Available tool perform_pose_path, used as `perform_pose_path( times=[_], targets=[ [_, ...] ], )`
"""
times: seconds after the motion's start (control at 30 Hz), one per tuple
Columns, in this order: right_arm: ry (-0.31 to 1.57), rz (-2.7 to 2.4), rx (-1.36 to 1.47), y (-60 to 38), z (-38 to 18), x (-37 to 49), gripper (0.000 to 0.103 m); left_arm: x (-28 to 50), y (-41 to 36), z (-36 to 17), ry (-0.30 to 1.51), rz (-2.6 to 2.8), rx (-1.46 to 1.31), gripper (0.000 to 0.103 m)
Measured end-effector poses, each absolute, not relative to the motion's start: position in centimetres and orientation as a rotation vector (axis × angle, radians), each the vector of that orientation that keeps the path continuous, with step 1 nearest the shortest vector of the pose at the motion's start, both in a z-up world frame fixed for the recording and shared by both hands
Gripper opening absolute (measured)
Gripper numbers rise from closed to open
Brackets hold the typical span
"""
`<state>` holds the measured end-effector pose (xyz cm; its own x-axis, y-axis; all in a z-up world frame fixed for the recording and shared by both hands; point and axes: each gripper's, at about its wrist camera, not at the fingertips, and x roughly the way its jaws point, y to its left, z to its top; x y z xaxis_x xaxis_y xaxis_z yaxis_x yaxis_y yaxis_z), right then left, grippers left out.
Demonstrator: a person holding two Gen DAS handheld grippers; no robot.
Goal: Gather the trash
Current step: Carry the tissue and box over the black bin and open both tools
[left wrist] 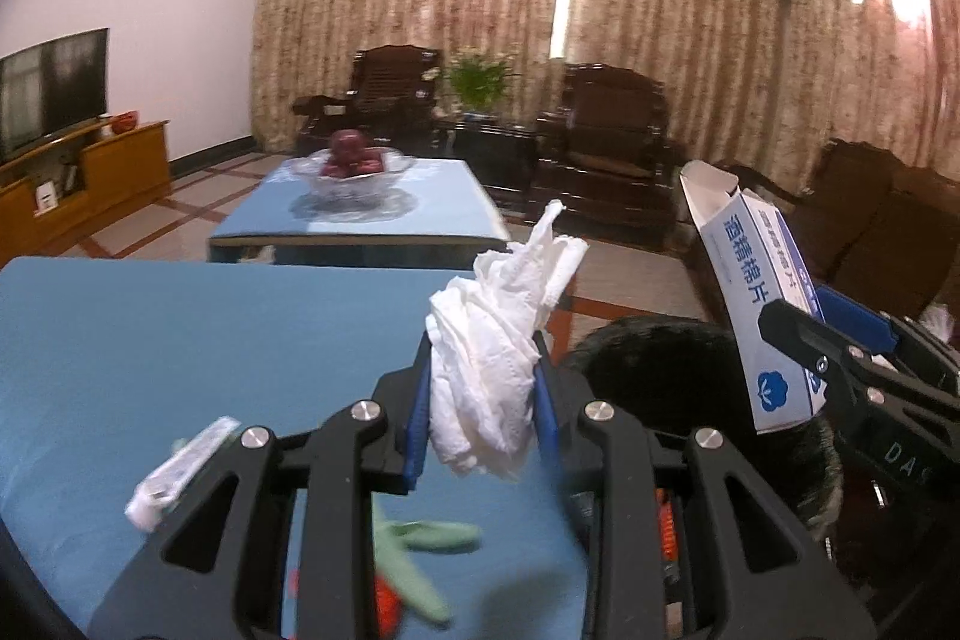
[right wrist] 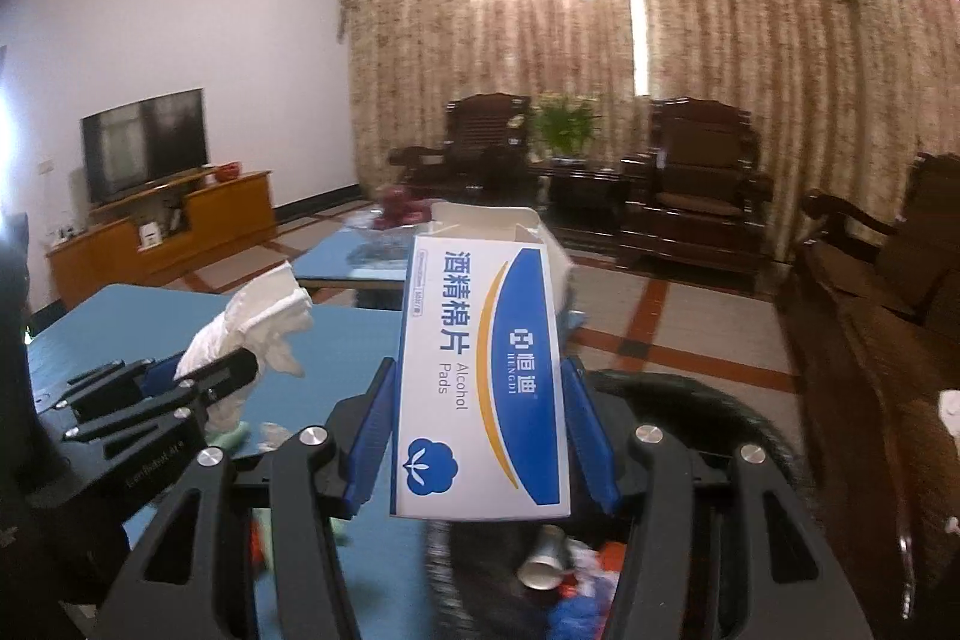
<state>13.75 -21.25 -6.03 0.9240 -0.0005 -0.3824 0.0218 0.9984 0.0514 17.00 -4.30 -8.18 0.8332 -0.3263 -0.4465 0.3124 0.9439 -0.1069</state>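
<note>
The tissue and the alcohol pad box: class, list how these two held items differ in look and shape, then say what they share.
1. The tissue is crumpled, soft and plain white; the box is stiff, flat-sided and printed in blue and white.
2. The tissue sits in the left gripper; the box stands upright in the right gripper, its top flap open.

Shared: both are clamped between blue pads, raised off the blue table.

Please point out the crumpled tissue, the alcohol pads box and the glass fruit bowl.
crumpled tissue [left wrist: 486, 376], left wrist view, its middle.
alcohol pads box [right wrist: 480, 370], right wrist view, printed front.
glass fruit bowl [left wrist: 348, 181], left wrist view, front wall.
</note>
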Motion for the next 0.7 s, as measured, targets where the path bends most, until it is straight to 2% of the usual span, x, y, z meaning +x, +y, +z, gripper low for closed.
perform_pose_path(
  times=[0.33, 0.7],
  targets=[
    [0.418, -0.149, 0.076, -28.8, -7.5, 13.5, 0.054, 18.7, -13.2, -9.6, 0.486, -0.492, -0.009, 0.028],
    [0.51, -0.234, 0.09, -34.0, -11.8, 14.1, 0.054, 21.1, -19.6, -13.1, 0.573, -0.584, 0.008, 0.028]
  ],
)
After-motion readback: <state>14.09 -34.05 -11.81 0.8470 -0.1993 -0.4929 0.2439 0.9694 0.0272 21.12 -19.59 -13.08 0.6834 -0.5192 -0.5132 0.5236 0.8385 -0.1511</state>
